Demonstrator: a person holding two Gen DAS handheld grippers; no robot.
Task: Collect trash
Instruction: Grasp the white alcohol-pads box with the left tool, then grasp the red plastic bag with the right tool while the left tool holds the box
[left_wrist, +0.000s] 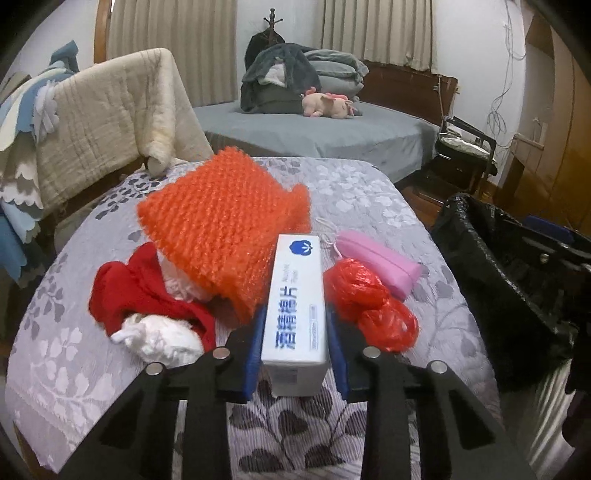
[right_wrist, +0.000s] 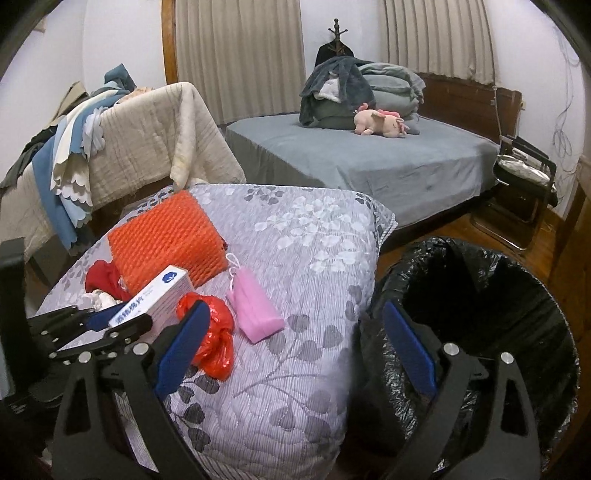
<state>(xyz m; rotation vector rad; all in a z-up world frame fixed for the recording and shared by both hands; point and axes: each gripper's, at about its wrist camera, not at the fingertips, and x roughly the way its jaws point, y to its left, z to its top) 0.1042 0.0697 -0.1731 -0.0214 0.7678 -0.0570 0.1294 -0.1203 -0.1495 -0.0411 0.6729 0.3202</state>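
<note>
Bedroom, floral quilt (left_wrist: 369, 206), left gripper (left_wrist: 295, 354) pinching white box (left_wrist: 297, 295), long axis running straight ahead between pads, right gripper (right_wrist: 291, 350) spread wide, black-lined bin (right_wrist: 517, 302) beside its right finger.

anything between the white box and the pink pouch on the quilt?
Yes: the crumpled red plastic bag lies between the white box and the pink pouch. The left wrist view shows it best; the right wrist view agrees.

Floral quilt (left_wrist: 369, 192), orange knit (left_wrist: 225, 225), white box (left_wrist: 297, 306), red bag (left_wrist: 373, 306), pink pouch (left_wrist: 380, 264)
</note>
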